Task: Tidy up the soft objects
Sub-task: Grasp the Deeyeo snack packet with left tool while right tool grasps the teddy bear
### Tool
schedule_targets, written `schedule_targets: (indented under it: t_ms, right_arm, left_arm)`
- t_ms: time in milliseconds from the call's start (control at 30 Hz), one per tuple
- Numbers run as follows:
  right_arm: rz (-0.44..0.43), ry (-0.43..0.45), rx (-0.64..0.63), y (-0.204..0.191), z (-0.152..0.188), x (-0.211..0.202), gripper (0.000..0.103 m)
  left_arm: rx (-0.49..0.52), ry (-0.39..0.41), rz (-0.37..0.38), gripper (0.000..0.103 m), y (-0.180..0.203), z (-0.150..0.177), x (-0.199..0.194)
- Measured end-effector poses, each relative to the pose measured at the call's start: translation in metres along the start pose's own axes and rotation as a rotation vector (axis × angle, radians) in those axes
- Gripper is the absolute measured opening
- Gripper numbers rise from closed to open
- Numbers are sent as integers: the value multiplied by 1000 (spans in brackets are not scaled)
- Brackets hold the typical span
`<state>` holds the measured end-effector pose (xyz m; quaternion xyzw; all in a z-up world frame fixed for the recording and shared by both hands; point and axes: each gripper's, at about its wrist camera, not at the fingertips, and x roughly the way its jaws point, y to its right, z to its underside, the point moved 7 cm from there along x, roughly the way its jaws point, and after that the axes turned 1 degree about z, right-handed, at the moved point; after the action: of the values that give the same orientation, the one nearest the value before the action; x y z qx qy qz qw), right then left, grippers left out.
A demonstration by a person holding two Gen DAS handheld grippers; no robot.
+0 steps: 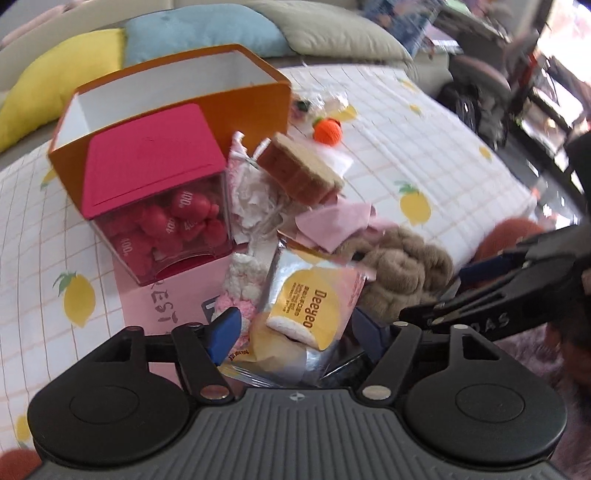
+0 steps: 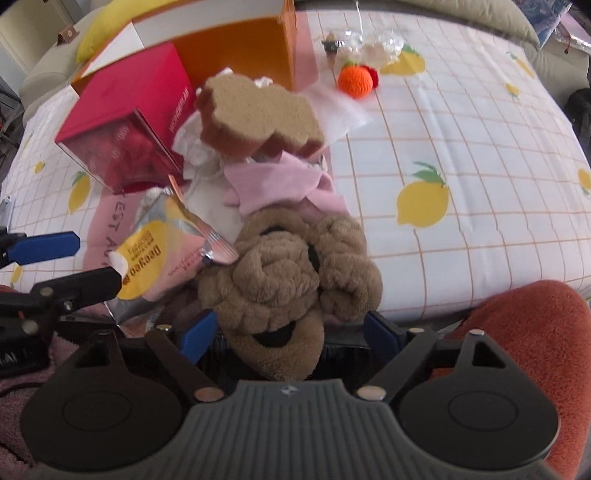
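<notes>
- The left hand-held gripper (image 1: 295, 332) was open, w/ its blue pads on both sides of the shiny snack bag (image 1: 310, 295). The pads did not look pressed on the bag yet.
- The right hand-held gripper (image 2: 288, 328) was open too, w/ the fuzzy brown toy (image 2: 291, 273) between its pads. I could not see it squeeze the toy.
- The soft things sat in one messy pile on the bed (image 2: 461, 147), right by the edge, near the person holding the tools.
- In the pile: the brown toy, a pink cloth (image 2: 280, 184), a brown sponge (image 2: 255, 110) on top, and some white crumpled stuff (image 1: 251, 192).
- What could go wrong: the sponge sat tipped on top of the pile, so pulling the toy or the bag could prob. knock it off.
- The pink cloth lay on the toy, so it might drag along.
- The bag looked slippery and crinkly, so it might slide out of the pads.
- Both grippers were v. near each other, so they might bump.
- Around: an orange box (image 1: 255, 99) stood open behind the pile, and a pink-lidded clear box (image 1: 159, 192) full of red bits stood just in front of it, in the way.
- An orange knit ball (image 2: 355, 82) lay apart, farther back on the bed.
- Yellow, blue and grey pillows (image 1: 207, 33) were behind.
</notes>
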<state>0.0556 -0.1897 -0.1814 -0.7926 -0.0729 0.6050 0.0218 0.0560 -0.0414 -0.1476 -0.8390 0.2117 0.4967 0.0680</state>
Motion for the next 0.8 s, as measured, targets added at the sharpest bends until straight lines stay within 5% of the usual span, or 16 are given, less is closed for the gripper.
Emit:
schedule_targets:
  t_ms: [233,633,700,733,800]
  right_arm:
    - [-28,-53,19,1,2,15,87]
    - [-47,-80,69,-1,-7,44,95]
    - [-40,-34,63,-2,-10,40,89]
    - [-59,-16,53,-5,-10,37,72]
    - [-48,13,27,-8,-10,32,63]
  left_arm:
    - [153,-95,-34,87,8,18,30]
    - [52,-78,-40,58,-3,17,36]
    - [19,-66,-33,55,-5,16,35]
    - [-1,-61,-31,54,-6,16,34]
    - [-49,-50,-18,52,-9,15,32]
